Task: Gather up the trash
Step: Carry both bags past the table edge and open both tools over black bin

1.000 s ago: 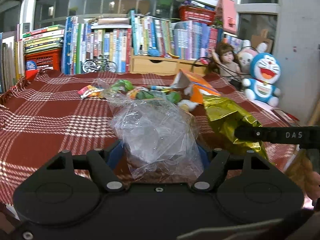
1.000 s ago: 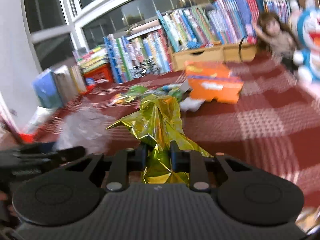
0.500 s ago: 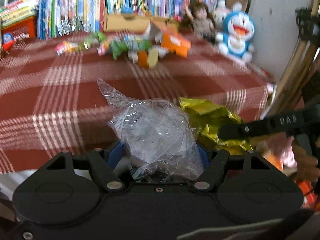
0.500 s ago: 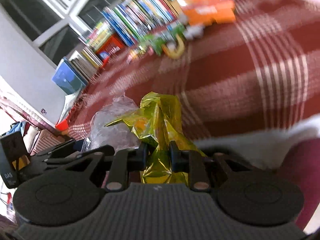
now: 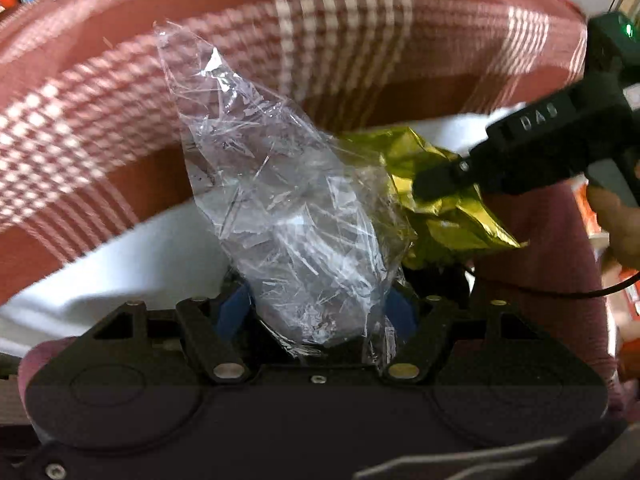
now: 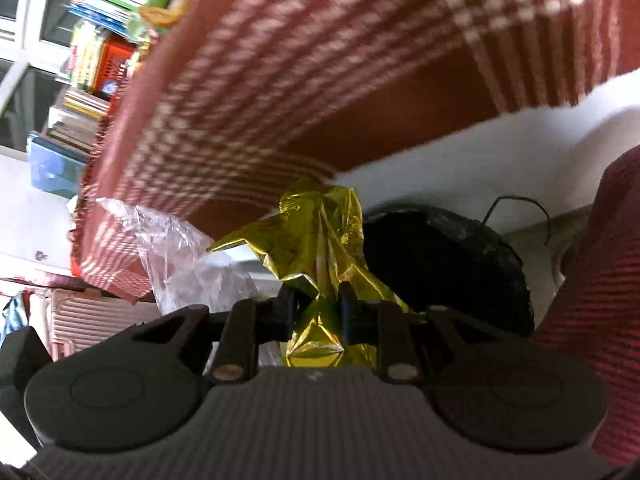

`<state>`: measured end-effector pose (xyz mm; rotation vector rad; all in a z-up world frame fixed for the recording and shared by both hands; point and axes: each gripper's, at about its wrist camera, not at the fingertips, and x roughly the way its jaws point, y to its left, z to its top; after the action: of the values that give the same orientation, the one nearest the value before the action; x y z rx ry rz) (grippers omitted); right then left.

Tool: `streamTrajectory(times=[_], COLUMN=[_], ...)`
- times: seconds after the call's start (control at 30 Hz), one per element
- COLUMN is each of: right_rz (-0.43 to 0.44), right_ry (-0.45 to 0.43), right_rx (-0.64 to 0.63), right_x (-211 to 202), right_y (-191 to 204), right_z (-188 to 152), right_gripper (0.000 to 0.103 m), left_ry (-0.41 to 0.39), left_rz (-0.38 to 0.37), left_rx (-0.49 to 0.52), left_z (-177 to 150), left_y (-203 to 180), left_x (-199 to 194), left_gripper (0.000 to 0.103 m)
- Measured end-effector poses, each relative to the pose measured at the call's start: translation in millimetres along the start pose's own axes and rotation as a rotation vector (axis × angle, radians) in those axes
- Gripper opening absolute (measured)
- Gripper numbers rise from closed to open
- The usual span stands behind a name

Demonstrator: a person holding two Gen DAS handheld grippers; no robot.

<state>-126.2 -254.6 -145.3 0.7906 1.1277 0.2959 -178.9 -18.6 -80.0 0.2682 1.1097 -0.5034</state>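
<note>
Left gripper [image 5: 316, 312]: clamped on a crumpled clear plastic wrapper [image 5: 288, 216], sticking out ahead of it.
Right gripper [image 6: 318, 312]: clamped on a crumpled gold foil wrapper [image 6: 320, 248].
Ahead of both: edge of the red checked worktop cloth [image 6: 280, 80].
Beyond right gripper: black bag [image 6: 440, 264].

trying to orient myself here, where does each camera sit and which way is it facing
Left wrist: sits on the left gripper, looks down past the plaid tablecloth edge; clear plastic wrap in its fingers, the right gripper and a hand at right.
Right wrist: sits on the right gripper, angled down at a black bag; gold foil wrapper pinched, a dark red sleeve at right.
Shared: both wrappers, the tablecloth.
</note>
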Motion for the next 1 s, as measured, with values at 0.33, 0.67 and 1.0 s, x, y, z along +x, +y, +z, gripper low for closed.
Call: streamTrajectory(times=[0.33,0.67,1.0], right_rz=[-0.095,-0.091,-0.102], right_ry=[0.071,0.094,0.093], right_rx=[0.036,0.048,0.001], right_x=[44.3,65.5,57.0], right_y=[-19.0,-15.0,-8.6], right_z=[7.9,12.5,14.8], right_gripper=[0.029,0.06,0.066], left_ry=[0.134,0.174,0.17], left_rz=[0.024,0.062,0.054], left_rx=[0.061,0.077,0.065], left_z=[-1.2,11.8,14.3], left_y=[-5.6,-14.2,-8.2], left_x=[51.4,77.9,77.5], left_gripper=[0.07,0.088,0.094])
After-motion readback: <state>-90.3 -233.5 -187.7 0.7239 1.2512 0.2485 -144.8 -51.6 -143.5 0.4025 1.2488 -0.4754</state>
